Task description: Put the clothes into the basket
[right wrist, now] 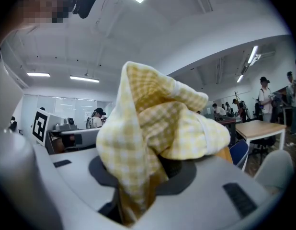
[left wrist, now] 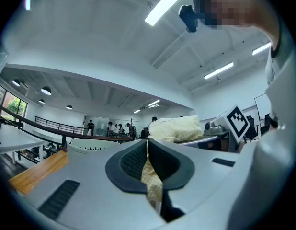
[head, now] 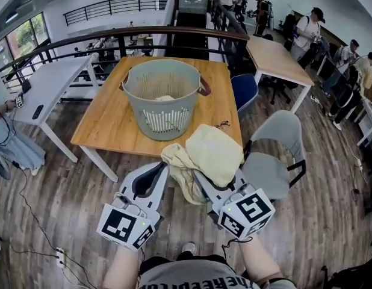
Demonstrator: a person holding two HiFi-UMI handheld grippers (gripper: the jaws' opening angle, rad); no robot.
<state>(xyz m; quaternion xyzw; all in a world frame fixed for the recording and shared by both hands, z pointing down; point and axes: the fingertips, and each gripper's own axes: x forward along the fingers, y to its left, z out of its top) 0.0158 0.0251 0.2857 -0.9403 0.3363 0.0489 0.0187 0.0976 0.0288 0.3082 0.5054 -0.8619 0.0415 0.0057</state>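
Pale wood is carrying the scene: a square desk is standing on a dark plank floor, with a grey-green slatted basket sitting near its middle, closer to the far edge than to the near one. Something white is lying inside the basket. Around the desk we are seeing a white table on the left, a second wooden table beyond the far right corner, a blue chair and a grey chair along the right edge, a curved dark railing behind, and people standing at the right of the room. We are holding the yellow checked garment in the air by the desk's near right corner, outside the basket and between our two grippers. The left gripper is pinching a thin strip of it, jaws drawn together on the cloth; the right gripper is clamping a thick bunch, jaws held partly apart by the fabric. The head view alone is giving us the basket's place on the desk. The left gripper view is showing only the basket's rim, but it is revealing how narrow the pinched strip is. The right gripper view is showing the checks clearly, with the bunched cloth blocking most of what lies ahead.
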